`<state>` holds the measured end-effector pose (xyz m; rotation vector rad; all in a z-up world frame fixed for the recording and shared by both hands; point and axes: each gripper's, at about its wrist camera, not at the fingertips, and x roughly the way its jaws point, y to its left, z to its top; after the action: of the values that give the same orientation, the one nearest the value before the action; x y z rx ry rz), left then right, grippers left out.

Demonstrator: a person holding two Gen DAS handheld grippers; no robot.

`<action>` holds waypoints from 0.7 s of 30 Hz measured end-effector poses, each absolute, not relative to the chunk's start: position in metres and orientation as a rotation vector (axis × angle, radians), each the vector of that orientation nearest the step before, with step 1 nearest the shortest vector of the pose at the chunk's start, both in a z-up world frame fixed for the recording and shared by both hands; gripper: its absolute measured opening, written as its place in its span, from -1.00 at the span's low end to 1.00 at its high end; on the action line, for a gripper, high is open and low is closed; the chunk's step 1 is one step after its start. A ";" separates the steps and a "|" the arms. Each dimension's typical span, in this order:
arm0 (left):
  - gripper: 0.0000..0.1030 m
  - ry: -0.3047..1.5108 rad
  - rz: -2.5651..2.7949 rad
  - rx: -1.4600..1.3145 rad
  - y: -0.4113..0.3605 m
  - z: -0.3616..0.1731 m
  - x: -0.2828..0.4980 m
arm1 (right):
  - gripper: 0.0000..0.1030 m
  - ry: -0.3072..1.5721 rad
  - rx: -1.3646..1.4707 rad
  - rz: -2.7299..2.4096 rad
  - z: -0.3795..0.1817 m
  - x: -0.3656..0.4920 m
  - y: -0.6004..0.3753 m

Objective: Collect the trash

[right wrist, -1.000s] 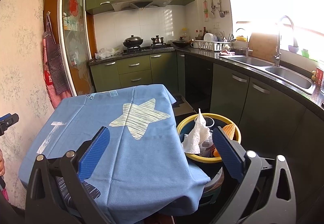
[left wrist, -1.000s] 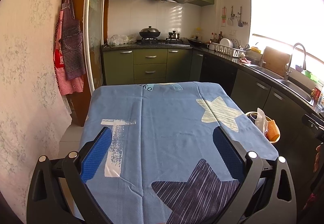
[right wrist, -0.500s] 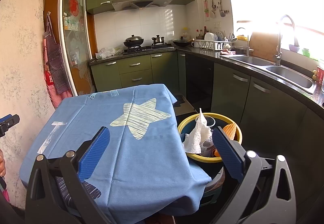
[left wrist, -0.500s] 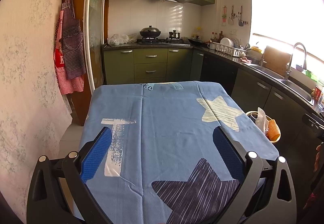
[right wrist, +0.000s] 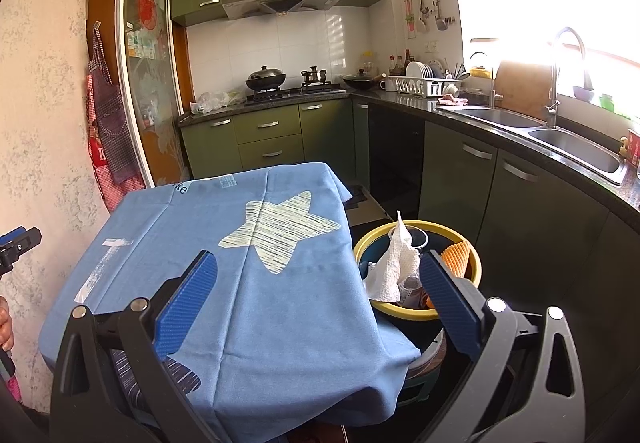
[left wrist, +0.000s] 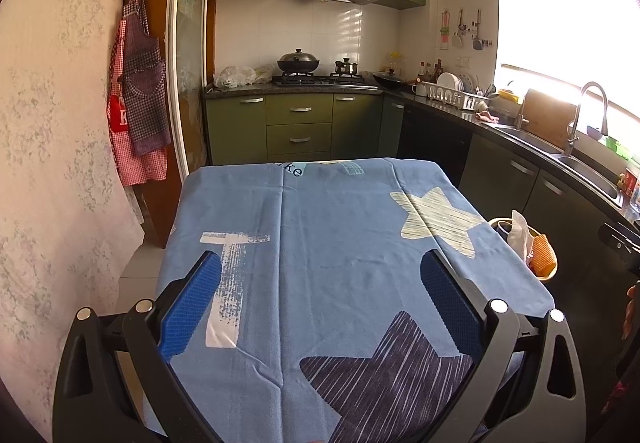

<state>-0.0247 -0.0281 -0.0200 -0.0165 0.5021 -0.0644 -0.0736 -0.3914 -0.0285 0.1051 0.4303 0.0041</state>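
Observation:
A yellow-rimmed trash bin (right wrist: 476, 261) stands beside the right side of a table under a blue star-print cloth (right wrist: 256, 267). A crumpled white paper towel (right wrist: 394, 263), an orange item (right wrist: 456, 257) and a clear cup stick out of the bin. In the left wrist view the bin (left wrist: 546, 275) shows past the table's right edge. My left gripper (left wrist: 320, 295) hovers open over the near half of the cloth (left wrist: 328, 243), holding nothing. My right gripper (right wrist: 318, 291) is open too, spanning the table's right edge and the bin. No loose trash shows on the cloth.
Green kitchen cabinets (left wrist: 298, 127) with a stove and pots run along the back. A dark counter with a sink (right wrist: 572, 145) and dish rack lines the right side. Aprons (left wrist: 138, 99) hang on the left wall. A hand (right wrist: 6, 327) shows at the right wrist view's left edge.
Both views have barely shifted; the right gripper drifted very slightly, and both stay open and empty.

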 end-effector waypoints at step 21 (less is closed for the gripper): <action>0.91 0.530 -0.077 -0.016 -0.030 -0.024 -0.020 | 0.87 0.439 0.104 0.008 -0.029 -0.076 -0.386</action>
<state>-0.0197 -0.0298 -0.0243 -0.0162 0.5300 -0.0766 -0.0759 -0.3863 -0.0286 0.1040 0.4386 0.0081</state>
